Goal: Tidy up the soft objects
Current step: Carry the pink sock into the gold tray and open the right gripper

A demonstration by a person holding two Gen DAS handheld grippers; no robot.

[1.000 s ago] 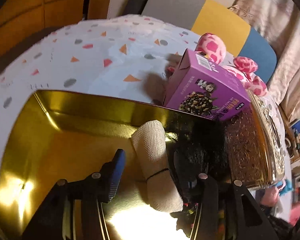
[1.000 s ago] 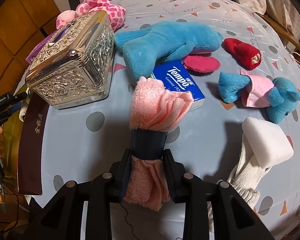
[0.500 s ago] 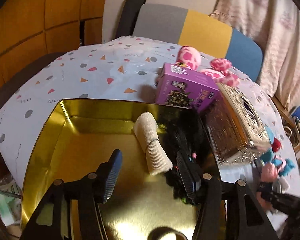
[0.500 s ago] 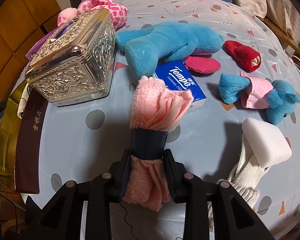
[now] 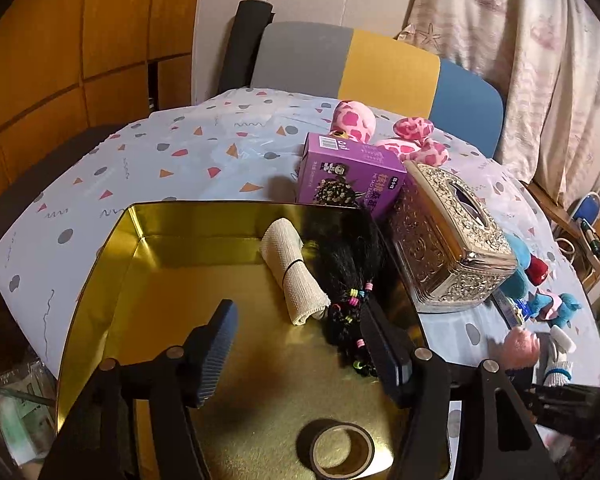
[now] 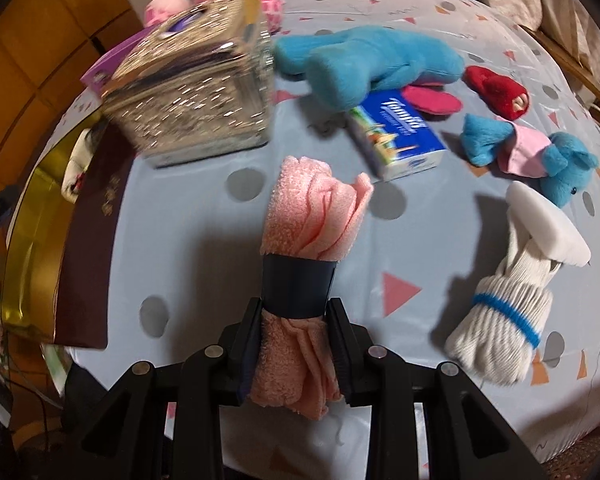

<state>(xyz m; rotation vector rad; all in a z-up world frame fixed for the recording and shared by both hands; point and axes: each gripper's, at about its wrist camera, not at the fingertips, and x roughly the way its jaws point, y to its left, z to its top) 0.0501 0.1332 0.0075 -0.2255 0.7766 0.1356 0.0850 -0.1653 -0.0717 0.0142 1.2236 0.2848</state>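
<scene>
A gold tin (image 5: pixel 112 248) holds a rolled beige cloth (image 5: pixel 290 268) and a black hair bundle (image 5: pixel 348 264) tied with coloured bands. My left gripper (image 5: pixel 296 332) hovers over the tin, back from the beige roll. Its jaws are opening and nothing is between them. My right gripper (image 6: pixel 294 320) is shut on a rolled pink towel (image 6: pixel 312 208) wrapped in a dark band, held above the tablecloth. The pink towel (image 5: pixel 520 346) also shows at the right edge of the left wrist view. The gold tin (image 6: pixel 24 216) lies at the far left of the right wrist view.
A silver tissue box (image 6: pixel 196 92) and a purple carton (image 5: pixel 352 176) stand beside the tin. A blue plush (image 6: pixel 364 60), tissue pack (image 6: pixel 396 136), red slipper (image 6: pixel 496 88), small blue elephant (image 6: pixel 540 152) and white sock roll (image 6: pixel 504 316) lie on the cloth. A tape roll (image 5: pixel 342 446) sits in the tin.
My left gripper has drawn back and up from the beige roll, with its jaws wider. My right gripper has carried the pink towel left, closer to the silver box and tin.
</scene>
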